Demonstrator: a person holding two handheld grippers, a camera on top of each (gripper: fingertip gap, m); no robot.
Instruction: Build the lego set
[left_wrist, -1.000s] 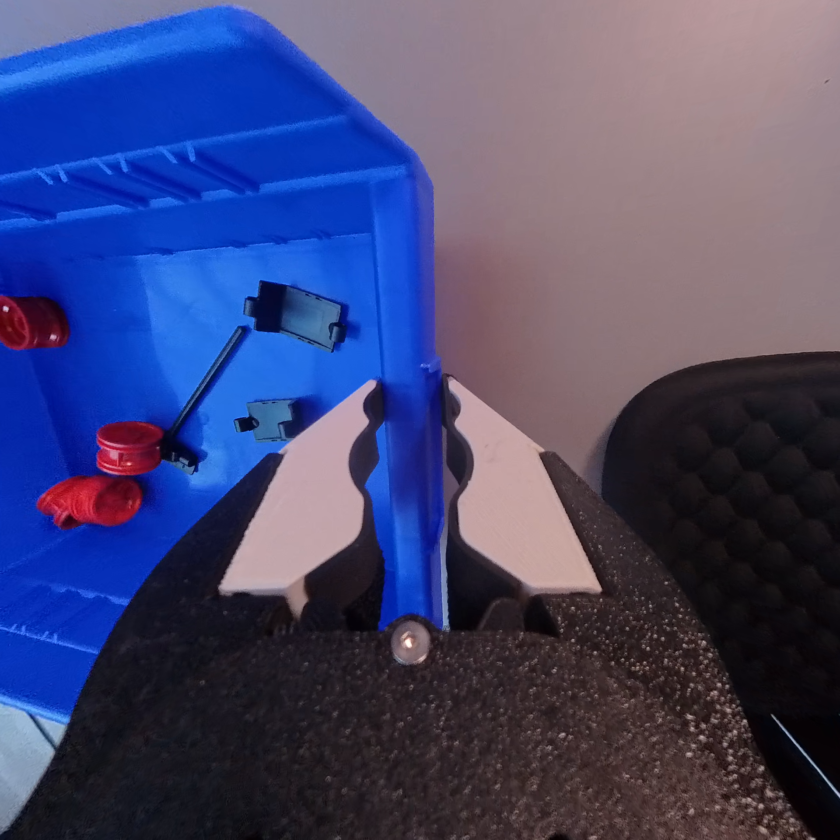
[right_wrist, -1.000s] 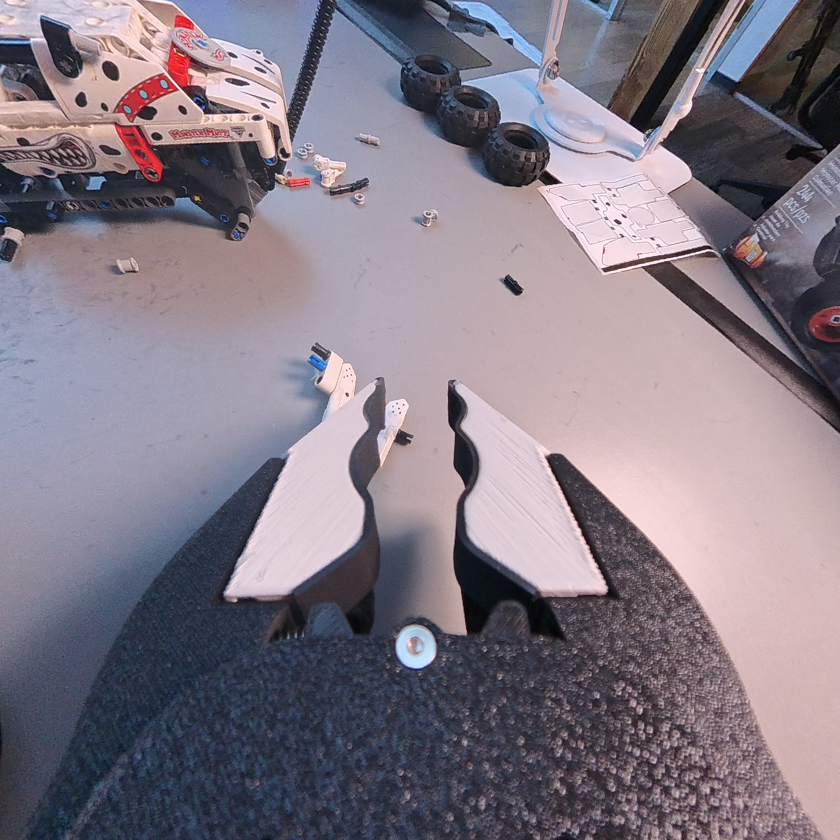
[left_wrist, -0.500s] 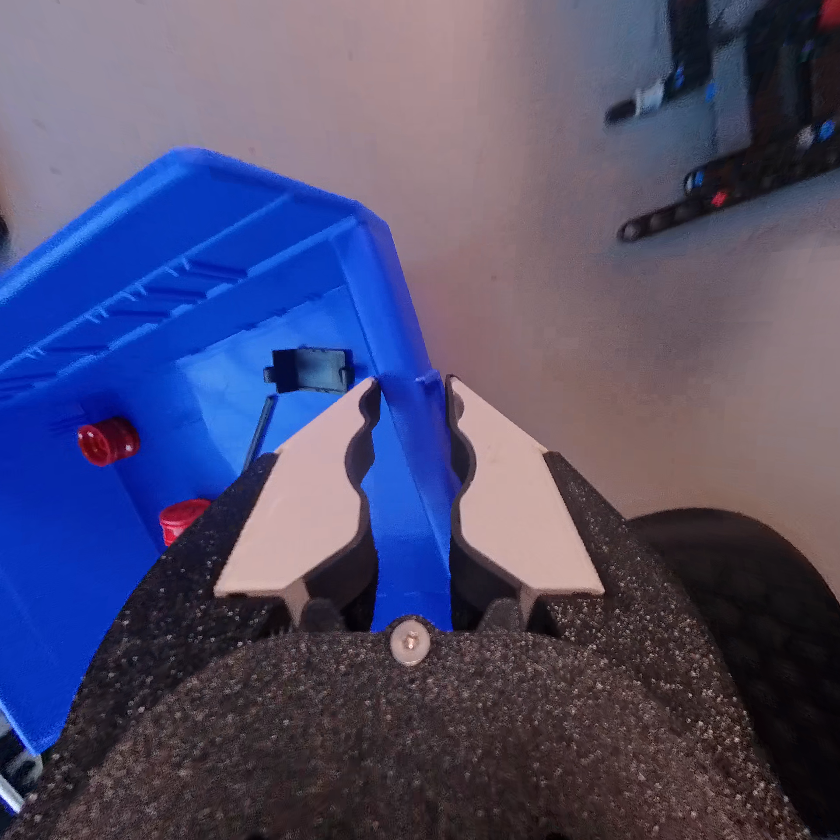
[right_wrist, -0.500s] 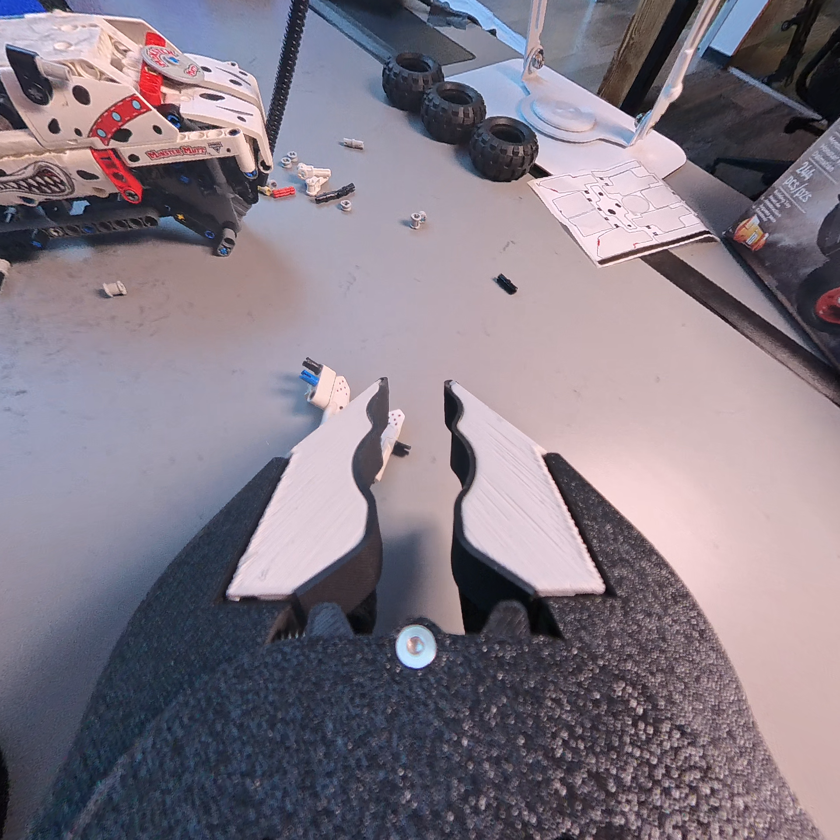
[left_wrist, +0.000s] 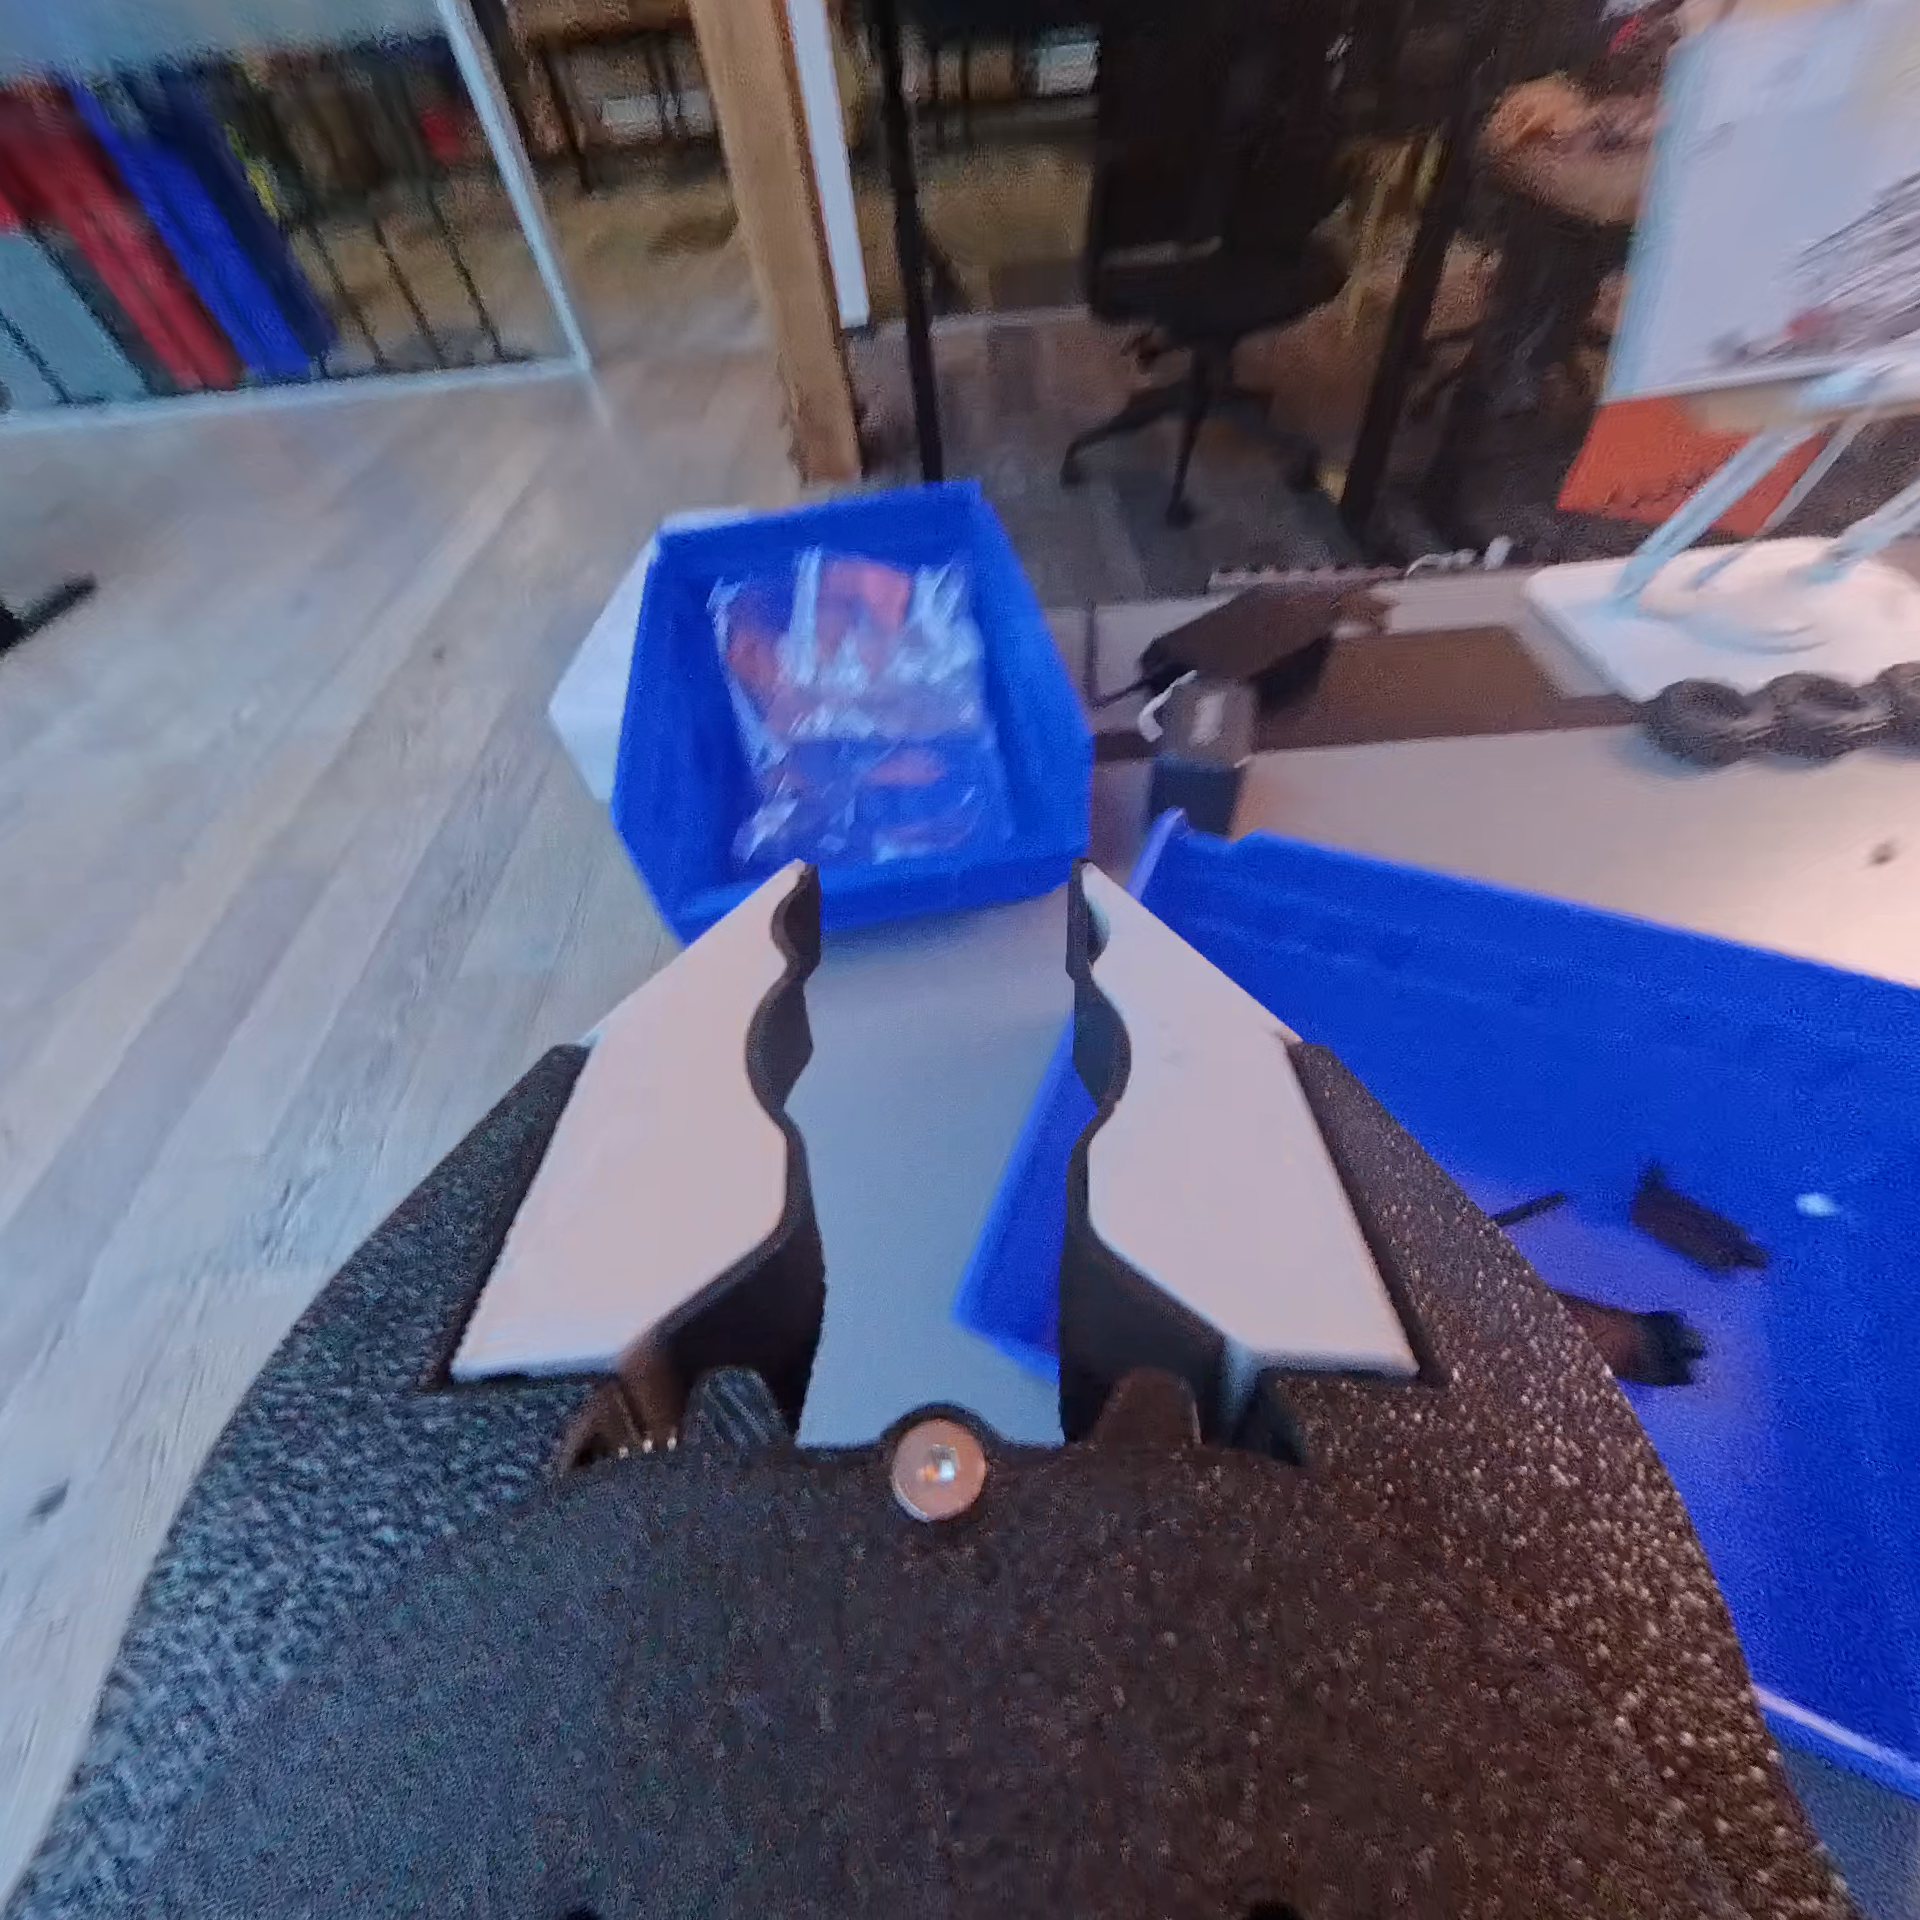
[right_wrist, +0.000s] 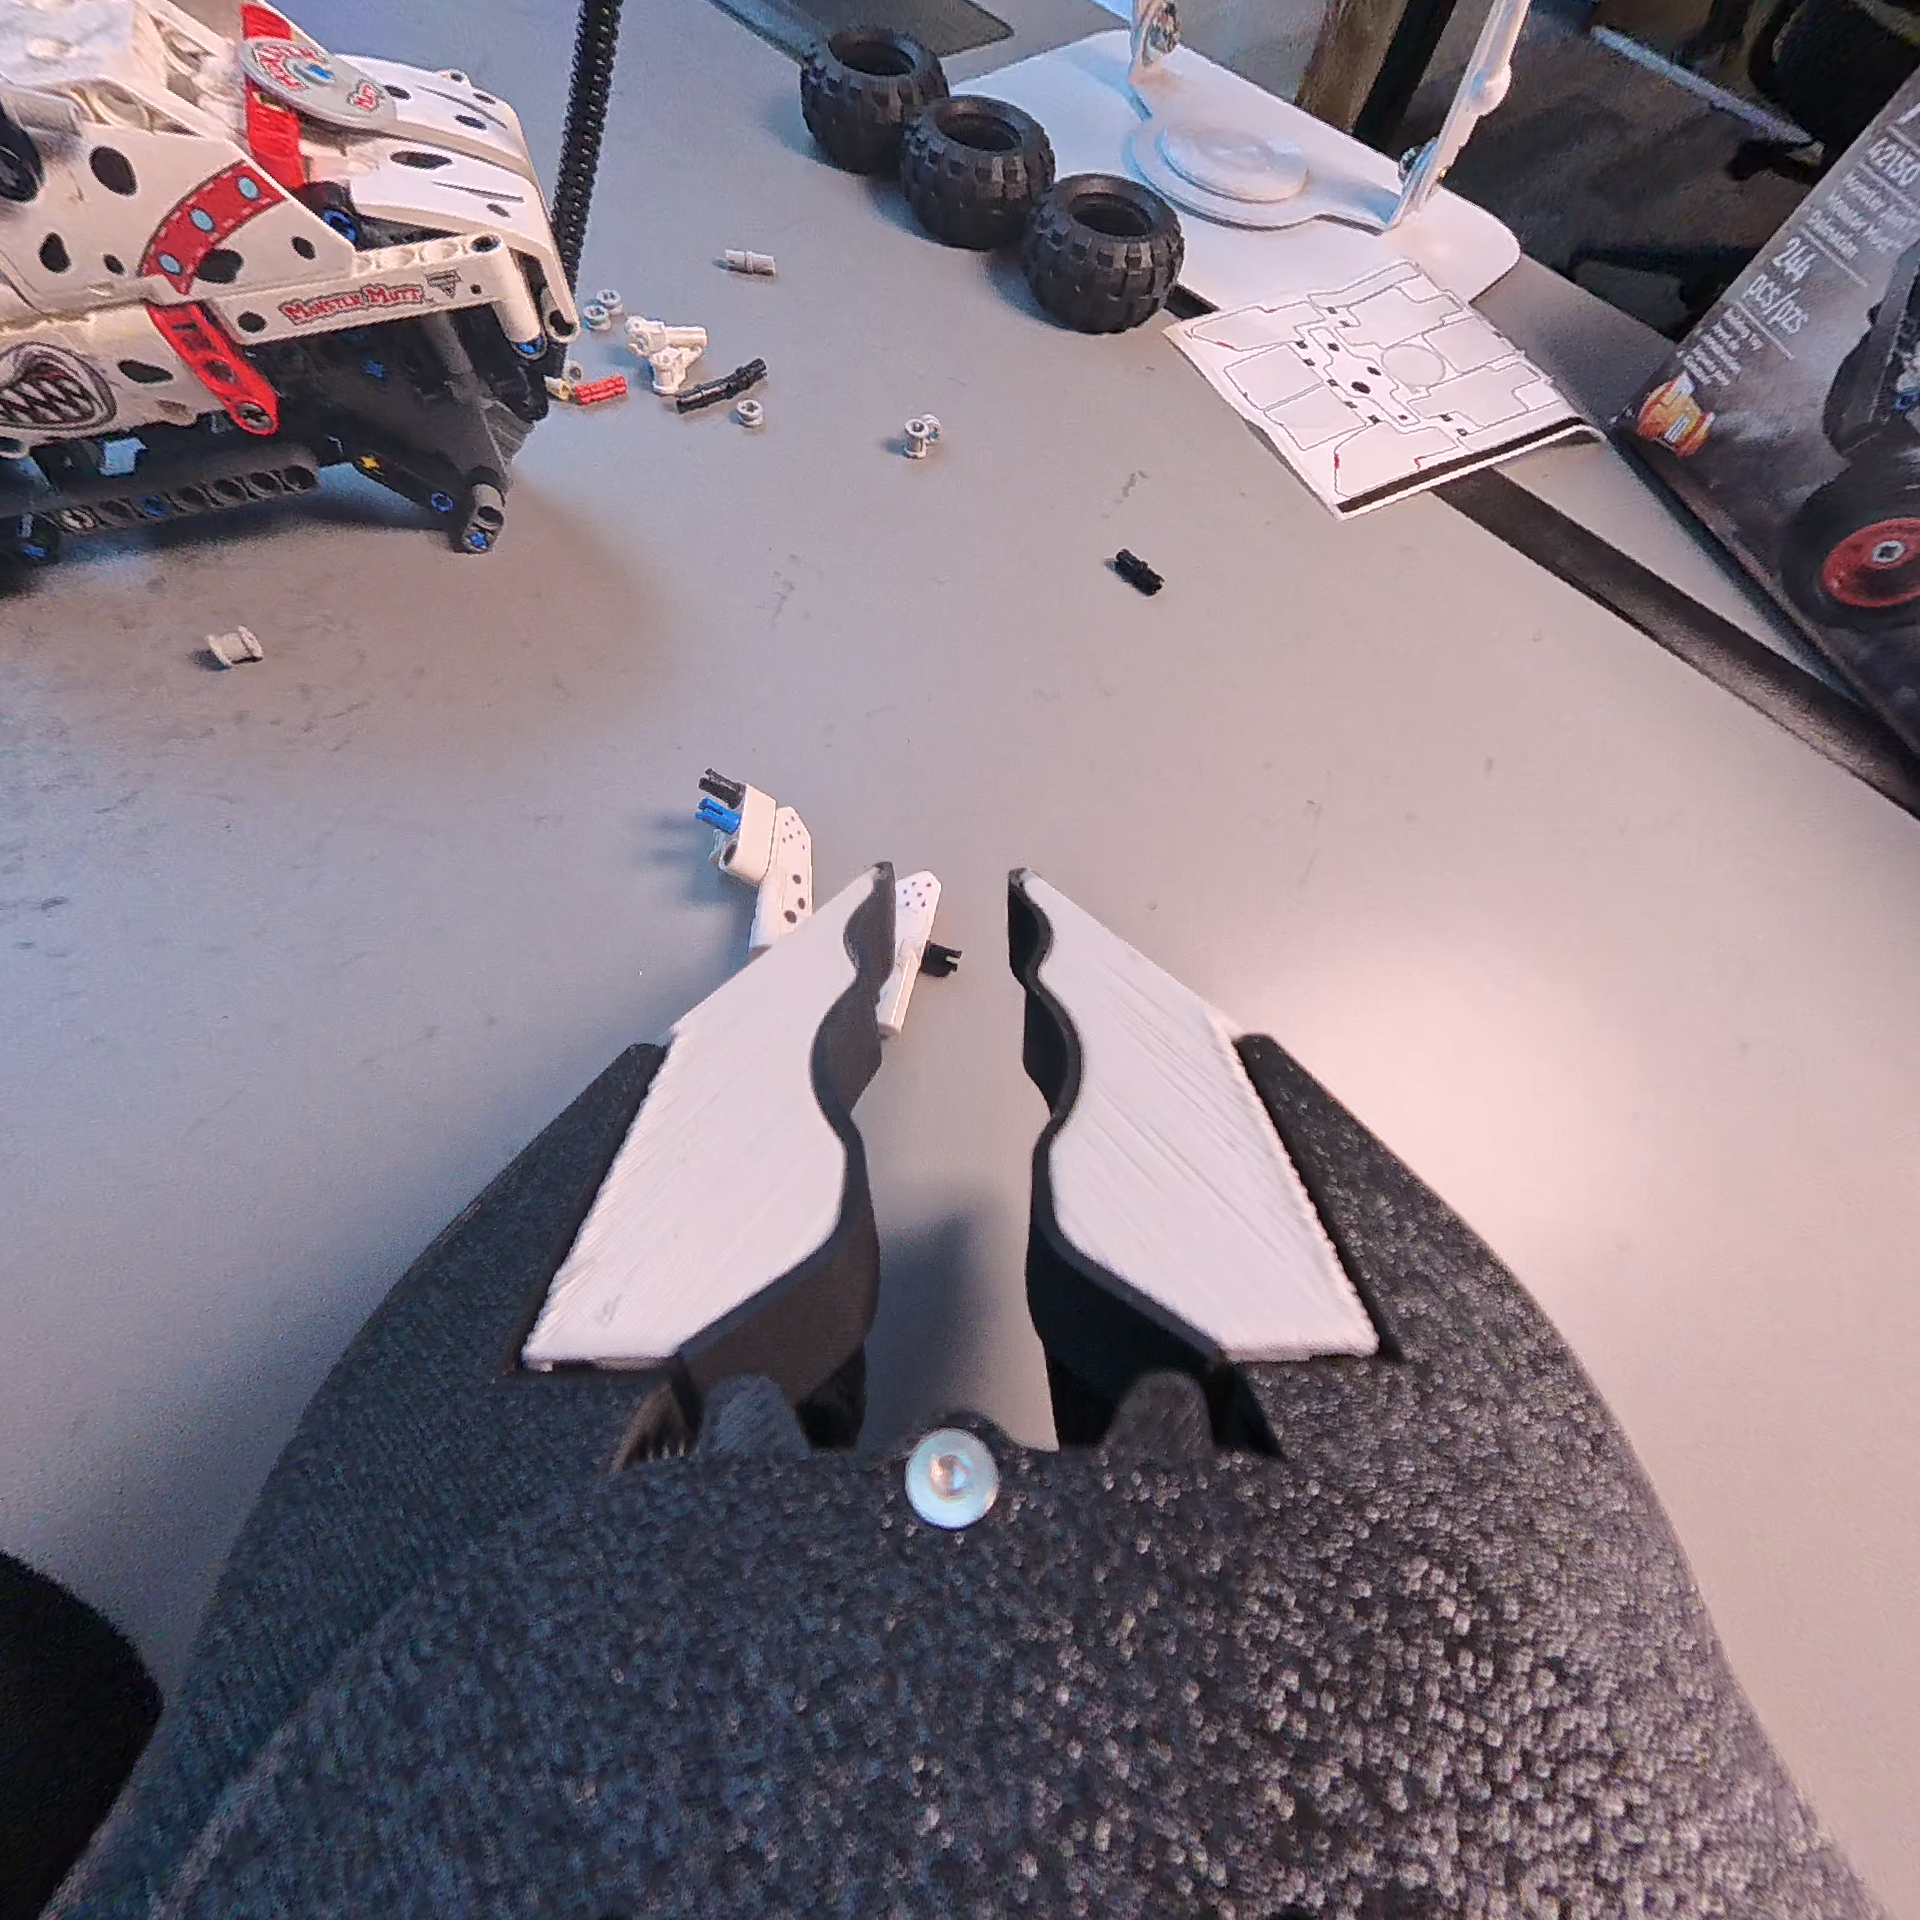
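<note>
Grey table (right_wrist: 1351, 935) surface carries nearly everything in the right wrist view. The right hand-held gripper (right_wrist: 951, 883) hovers low over it with its jaws apart and nothing between them. Just beside its left fingertip lies a small white spotted lego piece (right_wrist: 914, 914) with a black pin at its side, partly hidden under that finger. Just beyond it, a little to the left, lies a second white spotted piece (right_wrist: 774, 857) with blue and black pins at its far end. The partly built lego truck (right_wrist: 239, 270), white with black spots and red trim on a dark frame, stands at the far left, well apart from the gripper. Loose small pins and connectors (right_wrist: 675, 358) are scattered near its front corner, and a single black pin (right_wrist: 1138, 571) lies alone farther right. Three black knobby tyres (right_wrist: 977, 171) sit in a row at the far edge, next to a white sticker sheet (right_wrist: 1382, 384) and the set's box (right_wrist: 1808, 436) at the right.

In the blurred left wrist view, the left hand-held gripper (left_wrist: 940, 883) is also spread wide and empty, held above the table edge. A blue bin (left_wrist: 1558, 1091) lies just to its right with a few dark parts inside. Farther ahead, a second blue bin (left_wrist: 665, 727) holds crinkled plastic bags (left_wrist: 852, 707).
</note>
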